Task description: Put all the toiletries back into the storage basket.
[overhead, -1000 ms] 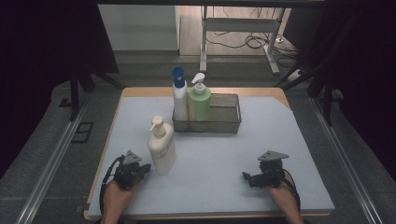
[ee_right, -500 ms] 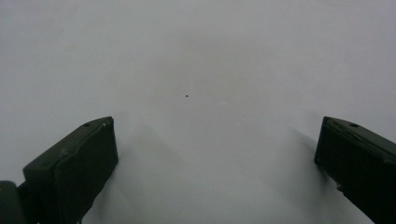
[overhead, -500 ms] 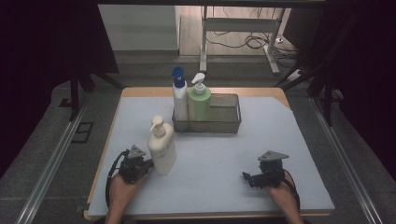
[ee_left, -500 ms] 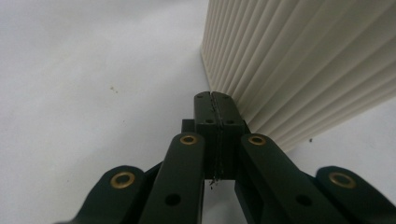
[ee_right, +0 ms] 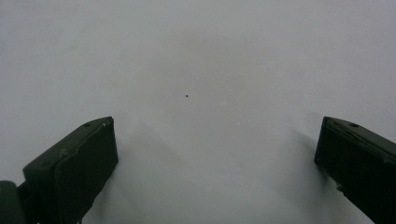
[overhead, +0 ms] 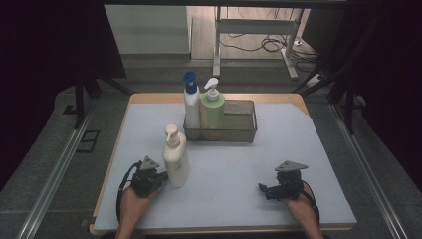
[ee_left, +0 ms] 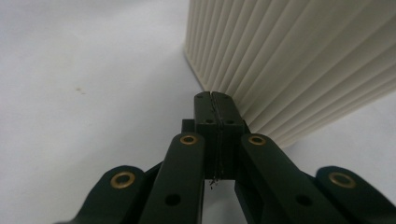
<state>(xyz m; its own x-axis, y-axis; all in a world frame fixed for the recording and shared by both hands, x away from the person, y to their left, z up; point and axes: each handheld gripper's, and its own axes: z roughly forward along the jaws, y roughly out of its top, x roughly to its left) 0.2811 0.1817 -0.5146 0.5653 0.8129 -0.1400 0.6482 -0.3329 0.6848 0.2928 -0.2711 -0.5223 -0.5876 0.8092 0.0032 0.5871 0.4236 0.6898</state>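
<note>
A cream pump bottle (overhead: 175, 159) with a ribbed wall (ee_left: 289, 60) stands upright on the white mat at front left. My left gripper (overhead: 160, 178) lies low on the mat just left of it. Its jaws are shut together with nothing between them, and its tip (ee_left: 215, 95) is right at the bottle's lower wall; whether it touches I cannot tell. My right gripper (overhead: 262, 189) rests at front right, pointing left over bare mat. Its jaws (ee_right: 215, 135) stand wide open and hold nothing.
A wire basket (overhead: 244, 130) sits at the middle back of the mat. A white bottle with a blue cap (overhead: 191, 102) and a green pump bottle (overhead: 212, 109) stand in its left end. The table's wooden edge (overhead: 107, 169) runs along the left.
My left gripper has slid a little forward and right, closer to the cream bottle. The right gripper and the bottles have stayed where they were.
</note>
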